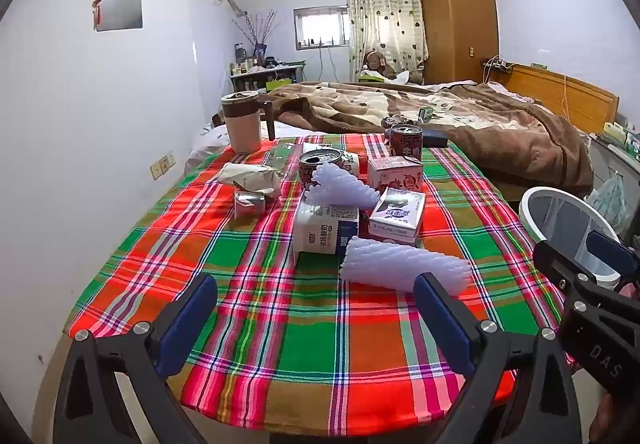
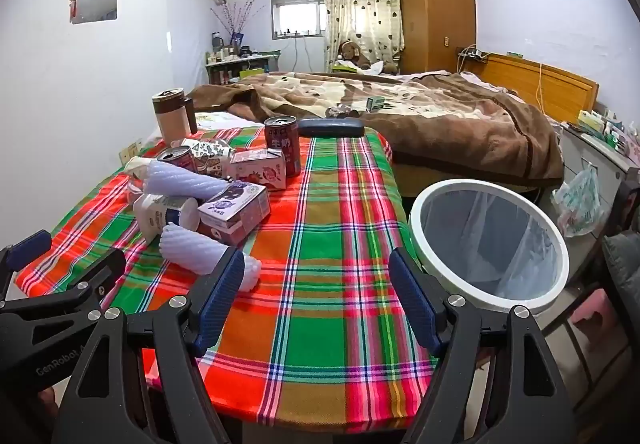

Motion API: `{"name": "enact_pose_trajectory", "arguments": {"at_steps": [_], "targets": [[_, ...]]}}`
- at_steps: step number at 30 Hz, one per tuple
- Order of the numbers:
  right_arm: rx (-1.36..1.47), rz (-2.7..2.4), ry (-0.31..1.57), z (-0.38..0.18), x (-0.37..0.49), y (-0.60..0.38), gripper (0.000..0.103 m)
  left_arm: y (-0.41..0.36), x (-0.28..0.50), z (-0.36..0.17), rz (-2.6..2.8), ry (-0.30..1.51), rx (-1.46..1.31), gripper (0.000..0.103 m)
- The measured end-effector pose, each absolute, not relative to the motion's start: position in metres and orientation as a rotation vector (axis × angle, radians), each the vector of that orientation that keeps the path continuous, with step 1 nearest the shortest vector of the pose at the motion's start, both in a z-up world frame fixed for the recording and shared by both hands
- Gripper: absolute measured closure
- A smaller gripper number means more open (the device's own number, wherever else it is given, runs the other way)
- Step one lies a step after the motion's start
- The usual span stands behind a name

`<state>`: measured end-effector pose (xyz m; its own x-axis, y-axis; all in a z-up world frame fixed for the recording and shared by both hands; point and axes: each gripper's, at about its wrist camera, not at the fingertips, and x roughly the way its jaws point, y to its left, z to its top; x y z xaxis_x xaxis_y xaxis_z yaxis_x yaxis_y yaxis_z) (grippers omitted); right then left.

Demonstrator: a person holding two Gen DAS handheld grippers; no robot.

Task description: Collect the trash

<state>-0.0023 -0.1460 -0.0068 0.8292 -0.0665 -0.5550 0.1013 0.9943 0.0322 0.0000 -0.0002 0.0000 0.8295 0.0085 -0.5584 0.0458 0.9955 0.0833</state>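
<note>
Trash lies piled on a plaid tablecloth (image 1: pixel 304 328): two white foam fruit nets (image 1: pixel 404 264) (image 1: pixel 344 190), milk cartons (image 1: pixel 326 230) (image 1: pixel 398 218) (image 1: pixel 396 174), two red cans (image 1: pixel 406 140) (image 1: pixel 316 164), a crumpled paper wrap (image 1: pixel 250 178). My left gripper (image 1: pixel 316 308) is open and empty, above the near part of the table, short of the nearest foam net. My right gripper (image 2: pixel 318 284) is open and empty, with that foam net (image 2: pixel 200 250) beside its left finger. A white-rimmed trash bin (image 2: pixel 490 244) stands just off the table's right edge.
A beige lidded mug (image 1: pixel 242 122) stands at the table's far left corner, a dark case (image 2: pixel 332 127) at its far edge. A bed with a brown blanket (image 2: pixel 420 116) lies behind the table. A plastic bag (image 2: pixel 580 200) hangs on the right.
</note>
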Motion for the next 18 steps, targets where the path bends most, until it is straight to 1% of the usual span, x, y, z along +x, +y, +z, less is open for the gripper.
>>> {"name": "enact_pose_trajectory", "arguments": {"at_steps": [18], "targets": [[0.085,-0.119,0.577,-0.0067,-0.0039,-0.1532,0.027,-0.0011,-0.0026,0.0000,-0.035,0.583,0.073,0.004]]}}
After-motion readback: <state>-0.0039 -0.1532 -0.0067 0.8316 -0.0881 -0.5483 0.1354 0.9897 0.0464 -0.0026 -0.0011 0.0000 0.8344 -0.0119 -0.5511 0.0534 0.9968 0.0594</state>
